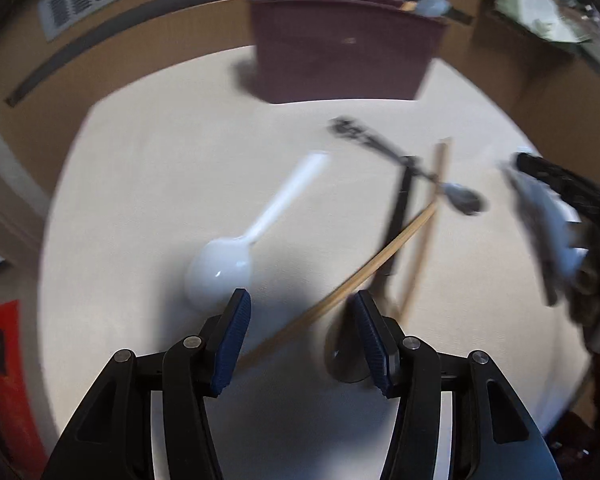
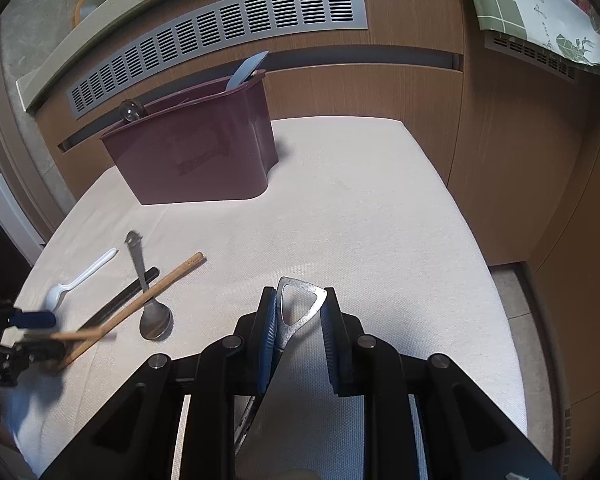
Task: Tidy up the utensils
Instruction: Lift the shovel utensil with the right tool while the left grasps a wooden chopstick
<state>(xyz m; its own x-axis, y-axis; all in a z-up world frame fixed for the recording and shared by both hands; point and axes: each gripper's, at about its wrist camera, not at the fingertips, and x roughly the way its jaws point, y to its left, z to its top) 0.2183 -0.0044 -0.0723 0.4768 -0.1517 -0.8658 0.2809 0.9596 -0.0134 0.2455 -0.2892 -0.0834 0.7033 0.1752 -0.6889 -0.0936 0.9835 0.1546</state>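
Note:
A maroon utensil holder (image 2: 203, 148) stands at the table's far side, also in the left wrist view (image 1: 340, 48), with a spoon and a blue-grey utensil in it. On the cloth lie a white plastic spoon (image 1: 255, 228) (image 2: 79, 276), a metal spoon (image 2: 147, 300) (image 1: 460, 198), wooden chopsticks (image 1: 380, 256) (image 2: 155, 292) and a black stick (image 1: 400, 216). My left gripper (image 1: 300, 320) is open above a chopstick. My right gripper (image 2: 300, 316) holds a metal utensil with a triangular loop handle (image 2: 300, 308) between its fingers.
The table is covered with a white cloth (image 2: 360, 220). A wooden wall with a metal vent grille (image 2: 219, 36) runs behind it. The right gripper shows at the right edge of the left wrist view (image 1: 552, 216).

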